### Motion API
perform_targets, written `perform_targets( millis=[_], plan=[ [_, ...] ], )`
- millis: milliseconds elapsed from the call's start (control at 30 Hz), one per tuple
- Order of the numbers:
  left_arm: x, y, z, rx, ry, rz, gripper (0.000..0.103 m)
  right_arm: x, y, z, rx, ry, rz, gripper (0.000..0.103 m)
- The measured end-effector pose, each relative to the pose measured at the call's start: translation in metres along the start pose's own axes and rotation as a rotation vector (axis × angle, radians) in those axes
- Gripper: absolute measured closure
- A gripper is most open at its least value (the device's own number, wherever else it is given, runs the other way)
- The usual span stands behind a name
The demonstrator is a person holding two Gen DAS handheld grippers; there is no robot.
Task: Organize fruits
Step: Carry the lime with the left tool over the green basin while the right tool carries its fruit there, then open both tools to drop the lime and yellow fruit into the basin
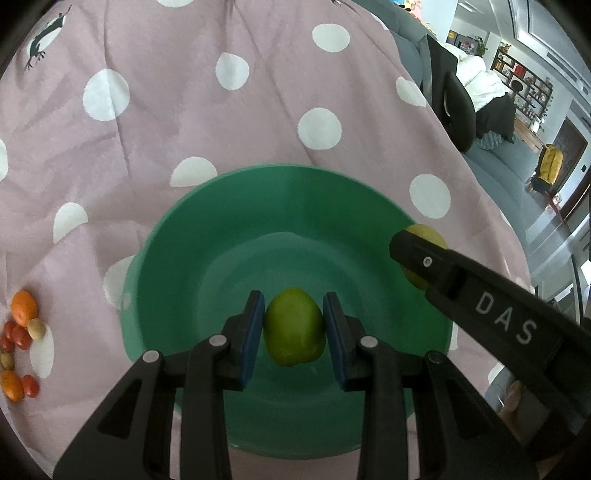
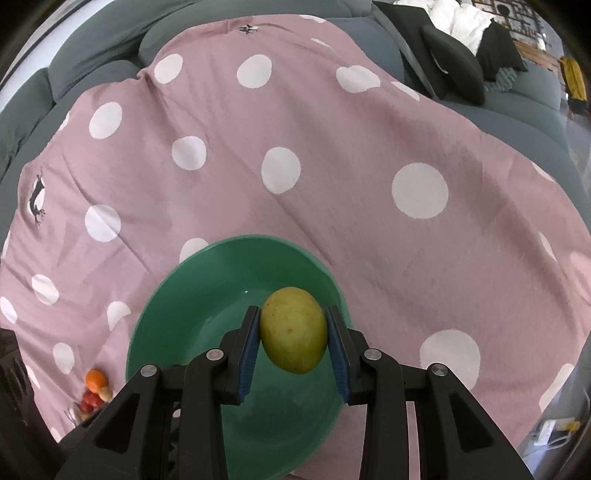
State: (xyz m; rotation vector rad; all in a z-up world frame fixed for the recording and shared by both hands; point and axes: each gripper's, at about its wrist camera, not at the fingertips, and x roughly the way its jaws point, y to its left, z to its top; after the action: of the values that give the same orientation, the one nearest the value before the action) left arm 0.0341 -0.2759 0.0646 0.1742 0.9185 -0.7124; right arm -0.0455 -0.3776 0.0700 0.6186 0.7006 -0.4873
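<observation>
The only lettering I can read is "DAS", in pale capitals along the side of the black plastic right gripper where it reaches in over the rim of the round green plastic bowl. Far back in the room a small yellow sign may carry writing, but it is too small to make out.

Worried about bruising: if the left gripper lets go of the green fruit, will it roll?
Probably: the green fruit is smooth and egg-shaped, so it may roll. The bowl curves inward, so it should settle in the middle. It looks firm.
</observation>
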Motion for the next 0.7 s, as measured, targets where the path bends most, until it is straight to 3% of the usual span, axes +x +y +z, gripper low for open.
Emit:
perform_targets(
  millis=[533,700],
  plan=[
    [0.007,0.001,-0.005,-0.008,0.03,-0.032,0.071,0.001,0.001,-0.001,-0.003,0.01,-0.002,0.066],
    [-0.007,0.009,-0.006,-0.023,0.01,-0.036,0.063,0.0,0.006,-0.001,-0.019,0.011,0.036,0.066]
  ],
)
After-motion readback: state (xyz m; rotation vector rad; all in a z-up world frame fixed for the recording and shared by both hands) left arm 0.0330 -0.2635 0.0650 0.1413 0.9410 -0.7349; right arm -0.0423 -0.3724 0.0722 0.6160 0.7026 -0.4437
